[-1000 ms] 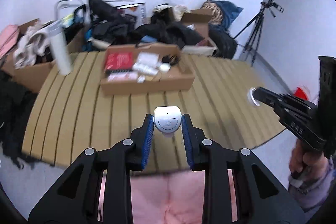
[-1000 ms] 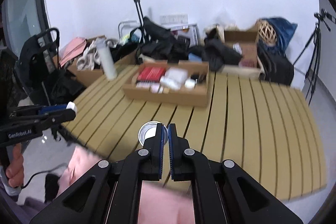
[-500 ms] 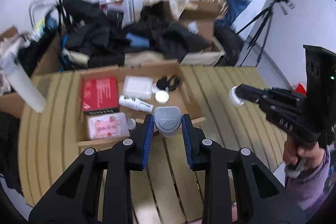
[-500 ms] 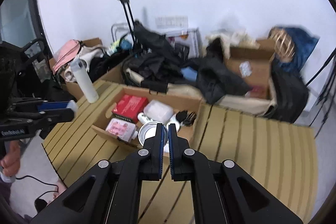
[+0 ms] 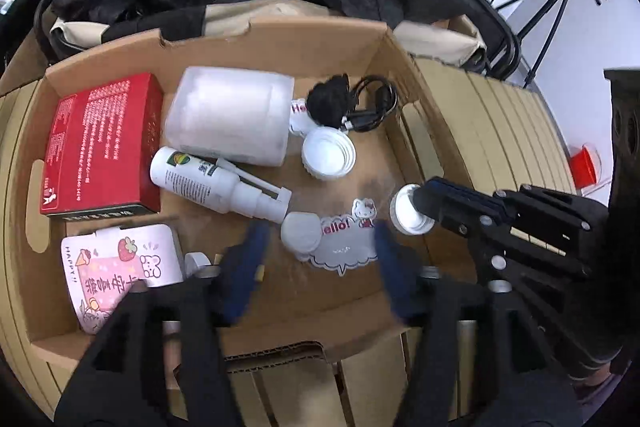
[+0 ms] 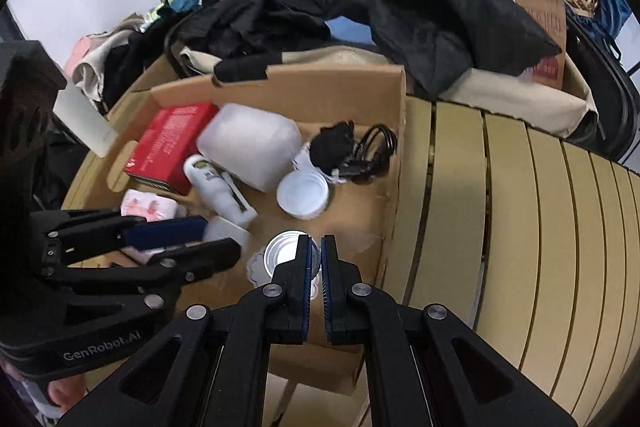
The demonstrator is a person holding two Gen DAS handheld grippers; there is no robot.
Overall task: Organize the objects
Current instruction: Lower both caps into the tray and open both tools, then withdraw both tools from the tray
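- My left claw (image 5: 316, 259) stood apart, its small white piece (image 5: 301, 235) lying loose in the cardboard box (image 5: 280, 39).
- My right claw (image 6: 316, 259) clamped a silver cap (image 6: 285, 250) above that box, not yet dropped.

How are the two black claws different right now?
The left claw is wide open and holds nothing; the right claw is shut, pinching a small round white cap. The left claw looks blurry; the right one looks sharp. Both are black with blue pads and hover over the brown cardboard box.

Black plastic grippers with blue pads, silver screws, white "GenRobot.AI" lettering; bare skin below
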